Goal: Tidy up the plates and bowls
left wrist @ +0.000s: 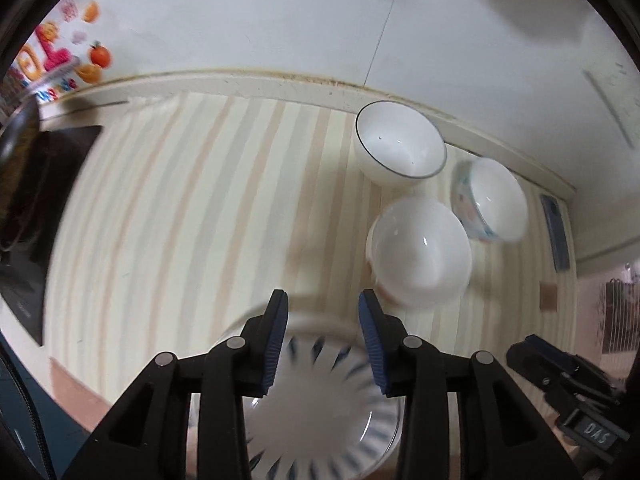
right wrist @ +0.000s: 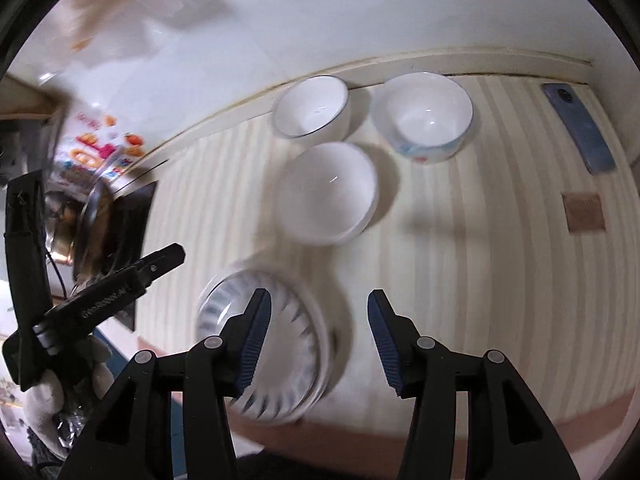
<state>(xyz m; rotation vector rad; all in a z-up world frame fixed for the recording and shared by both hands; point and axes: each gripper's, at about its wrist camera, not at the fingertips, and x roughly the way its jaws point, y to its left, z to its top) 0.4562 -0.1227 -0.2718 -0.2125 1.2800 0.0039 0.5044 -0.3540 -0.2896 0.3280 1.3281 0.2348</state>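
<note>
A blue-striped plate (left wrist: 320, 404) lies on the striped tablecloth near the front edge; it also shows in the right wrist view (right wrist: 280, 356), seemingly on a stack. My left gripper (left wrist: 323, 308) is open right above it, its jaws over the plate's far rim. My right gripper (right wrist: 316, 304) is open and empty, just right of the plate. Three bowls stand behind: a plain white bowl (left wrist: 420, 250) (right wrist: 328, 192), a dark-rimmed white bowl (left wrist: 400, 142) (right wrist: 312, 106), and a patterned bowl (left wrist: 490, 200) (right wrist: 424, 114).
A phone (right wrist: 578, 126) lies at the far right by the wall, with a brown square coaster (right wrist: 583, 213) nearer. A dark cooktop with a metal pan (right wrist: 100, 216) sits at the left. The wall (left wrist: 280, 16) runs close behind the bowls.
</note>
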